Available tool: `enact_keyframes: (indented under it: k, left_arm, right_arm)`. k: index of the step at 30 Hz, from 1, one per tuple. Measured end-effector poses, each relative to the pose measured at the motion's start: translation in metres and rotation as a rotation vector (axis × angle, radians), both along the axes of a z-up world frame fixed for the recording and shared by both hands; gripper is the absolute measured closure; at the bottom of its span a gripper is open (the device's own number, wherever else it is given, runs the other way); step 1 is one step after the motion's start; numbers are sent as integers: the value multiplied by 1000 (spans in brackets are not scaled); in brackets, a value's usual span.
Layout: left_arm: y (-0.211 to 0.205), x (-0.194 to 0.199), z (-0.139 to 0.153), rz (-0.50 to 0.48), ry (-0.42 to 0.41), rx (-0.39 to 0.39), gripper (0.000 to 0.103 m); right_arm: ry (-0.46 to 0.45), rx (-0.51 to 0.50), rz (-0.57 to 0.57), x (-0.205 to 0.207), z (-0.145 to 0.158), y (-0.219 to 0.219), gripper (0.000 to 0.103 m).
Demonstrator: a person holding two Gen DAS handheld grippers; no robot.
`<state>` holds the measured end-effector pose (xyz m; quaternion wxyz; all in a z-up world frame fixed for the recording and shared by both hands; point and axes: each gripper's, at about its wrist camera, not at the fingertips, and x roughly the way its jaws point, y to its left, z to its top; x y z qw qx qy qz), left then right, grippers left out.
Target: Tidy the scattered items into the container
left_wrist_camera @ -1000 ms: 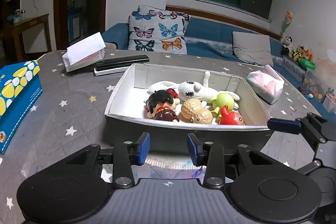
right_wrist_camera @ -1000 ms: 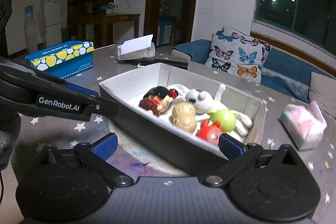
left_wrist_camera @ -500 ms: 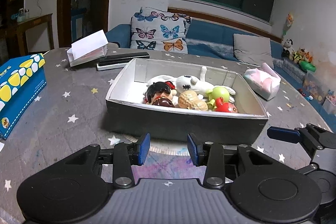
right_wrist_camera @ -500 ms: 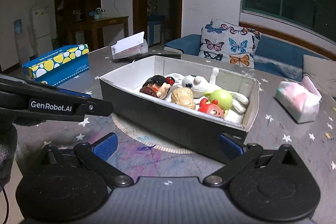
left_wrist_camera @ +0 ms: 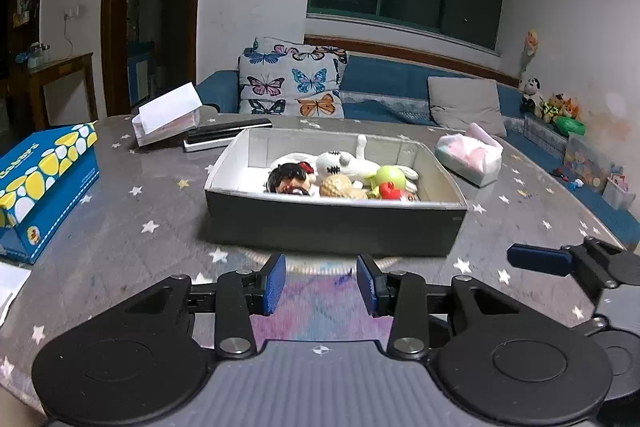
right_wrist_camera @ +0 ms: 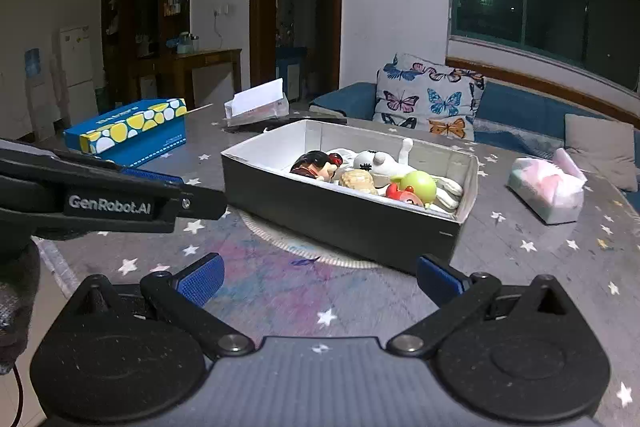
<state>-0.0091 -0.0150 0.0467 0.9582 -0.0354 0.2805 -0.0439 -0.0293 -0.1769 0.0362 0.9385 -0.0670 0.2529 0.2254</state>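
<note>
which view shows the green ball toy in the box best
The right wrist view: the green ball toy sits high above the container wall, its round side clear. In the left wrist view the toy is smaller, farther off, partly behind the near wall.

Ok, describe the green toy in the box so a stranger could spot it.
Find the grey box in the middle of the starry table. Among its toys, the green ball toy sits toward the right end, beside a red figure; it is the only lime-green one.
</note>
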Motion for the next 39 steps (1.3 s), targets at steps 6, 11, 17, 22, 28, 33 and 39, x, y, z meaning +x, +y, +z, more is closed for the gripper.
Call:
enact_keyframes:
  k: [6, 11, 17, 22, 28, 33, 39]
  left_arm:
    - [2, -21, -1, -18, -16, -6, 62]
    - [-2, -20, -8, -39, -4, 0, 62]
    - [-4, -10, -13, -38, 12, -3, 62]
    - [-2, 1, -17, -33, 19, 4, 62]
    - [2, 16, -19, -12, 17, -2, 62]
    - [5, 27, -18, 0, 4, -2, 62]
    - [8, 42, -15, 12, -9, -11, 62]
  right_arm:
    - [-14, -4, -26, -29, -1, -3, 0]
    - [-24, -3, -32, -34, -3, -6, 0]
    - [-15, 6, -41, -21, -5, -8, 0]
    - [6, 22, -44, -6, -11, -6, 0]
    - [18, 15, -44, 10, -16, -1, 0]
    - [22, 25, -43, 26, -15, 2, 0]
    - [24, 34, -34, 44, -14, 5, 0]
